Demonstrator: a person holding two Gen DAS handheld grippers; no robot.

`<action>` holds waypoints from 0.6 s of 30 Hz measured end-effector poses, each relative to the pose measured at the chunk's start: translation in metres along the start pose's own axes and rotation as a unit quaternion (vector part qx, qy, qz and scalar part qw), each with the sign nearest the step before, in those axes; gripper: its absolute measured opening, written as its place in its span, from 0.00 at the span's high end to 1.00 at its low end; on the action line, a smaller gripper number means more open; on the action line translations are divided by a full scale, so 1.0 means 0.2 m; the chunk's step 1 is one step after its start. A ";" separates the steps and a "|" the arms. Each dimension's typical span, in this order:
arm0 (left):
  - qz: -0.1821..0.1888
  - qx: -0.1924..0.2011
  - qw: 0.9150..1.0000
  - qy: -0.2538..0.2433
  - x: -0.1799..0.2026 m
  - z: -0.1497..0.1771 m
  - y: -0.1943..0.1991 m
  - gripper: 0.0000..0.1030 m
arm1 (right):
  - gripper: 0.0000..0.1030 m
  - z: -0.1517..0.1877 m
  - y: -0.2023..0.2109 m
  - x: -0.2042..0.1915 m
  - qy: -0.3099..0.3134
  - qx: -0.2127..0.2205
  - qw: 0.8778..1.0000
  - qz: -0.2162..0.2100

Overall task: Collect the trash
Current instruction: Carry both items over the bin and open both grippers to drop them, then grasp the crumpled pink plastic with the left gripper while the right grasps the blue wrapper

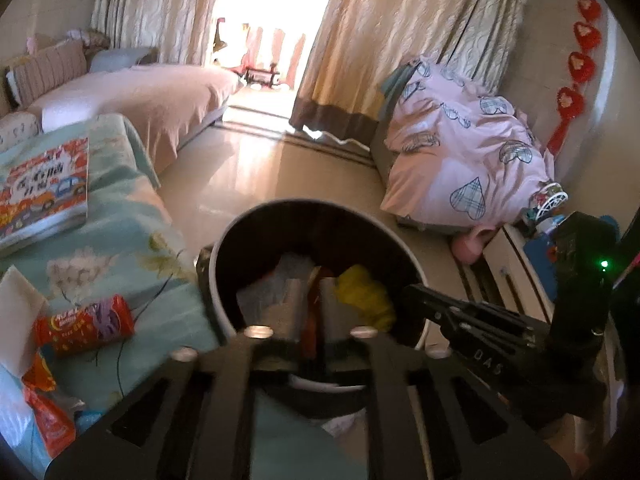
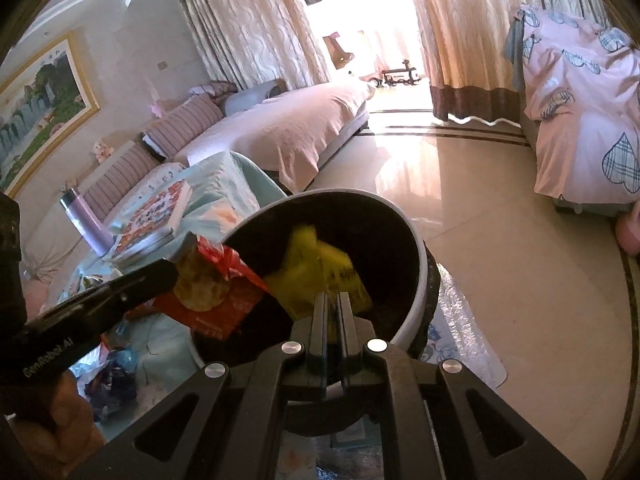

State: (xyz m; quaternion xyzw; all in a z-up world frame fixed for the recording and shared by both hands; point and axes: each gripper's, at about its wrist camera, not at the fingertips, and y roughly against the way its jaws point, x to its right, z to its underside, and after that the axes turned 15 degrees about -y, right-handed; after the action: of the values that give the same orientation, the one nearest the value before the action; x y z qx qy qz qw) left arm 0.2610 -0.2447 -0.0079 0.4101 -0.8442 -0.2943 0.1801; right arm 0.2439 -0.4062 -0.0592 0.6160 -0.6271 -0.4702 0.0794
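Over the bin mouth: both grippers, tips above the dark interior.
Bin (image 1: 408, 256): round, pale outside, dark inside, tipped toward the cameras, pressed against the table edge; floor beyond it.
Left gripper (image 1: 316, 322): fingers close together, pinching a red wrapper (image 2: 224, 300) with a round biscuit picture; wrapper hanging at the bin's left rim, seen from the right wrist view.
Right gripper (image 2: 331, 308): fingers pressed nearly together on a yellow wrapper (image 2: 320, 276), held inside the bin mouth.
Inside the bin: grey and white papers (image 1: 276, 296), blurred, low against the near wall.
Left of the bin: table under a light blue flowered cloth (image 1: 132, 216); red snack packet (image 1: 86, 322) lying flat just beside the rim; orange wrapper (image 1: 50, 420) nearer the camera; dark blue wrapper (image 2: 114, 376) low on the cloth.
Farther left of the bin: picture book (image 1: 42, 192) flat on the cloth; lilac flask (image 2: 86, 220) upright, touching the book's far corner.
Beyond the bin: sofa under a pink cover (image 2: 288, 120), patterned curtains (image 1: 380, 32).
Right of the bin: pink heart-print bedding (image 1: 460, 152), heaped.
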 end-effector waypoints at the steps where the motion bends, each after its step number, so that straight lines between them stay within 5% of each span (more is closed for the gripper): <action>1: -0.009 0.000 1.000 0.004 -0.01 0.01 0.02 0.60 | 0.86 0.00 0.00 0.01 -0.003 -0.003 1.000 0.001; 2: -0.014 0.006 1.000 0.007 -0.02 0.03 0.04 0.49 | 0.82 0.01 0.00 0.01 -0.006 -0.003 1.000 0.000; 4: -0.020 0.008 1.000 0.008 -0.03 0.05 0.08 0.47 | 0.56 0.01 0.02 0.02 -0.011 0.000 1.000 -0.005; 12: -0.045 0.012 0.999 0.001 -0.04 0.20 0.29 0.33 | 0.27 0.07 0.14 -0.03 -0.021 0.019 0.999 -0.031; 18: -0.064 0.011 0.998 0.016 -0.13 0.34 0.46 0.31 | 0.20 0.17 0.19 -0.13 -0.025 0.017 0.998 -0.051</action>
State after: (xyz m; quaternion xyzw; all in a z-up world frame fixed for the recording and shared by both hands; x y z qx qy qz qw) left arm 0.1857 -0.1549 -0.0029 0.4700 -0.8165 -0.2889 0.1702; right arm 0.1995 -0.3747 -0.0396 0.6367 -0.6044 -0.4779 0.0293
